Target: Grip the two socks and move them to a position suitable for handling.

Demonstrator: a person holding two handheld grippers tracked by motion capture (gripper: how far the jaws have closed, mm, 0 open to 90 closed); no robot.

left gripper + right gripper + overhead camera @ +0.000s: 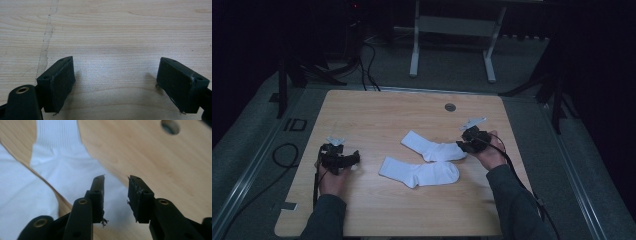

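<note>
Right gripper (115, 195) half spread over the toe of the far sock (432, 147), pinching nothing — left gripper (125, 85) wide apart, idle, well clear of the near sock (418, 172).

The table (377, 110) is pale wood with a smooth, matt grain and a faint scuffed streak. Both socks (419, 172) (432, 147) are soft white cloth, ribbed at the cuff. The gripper pads (140, 195) look like matt black rubber, frayed at the edges.
</note>
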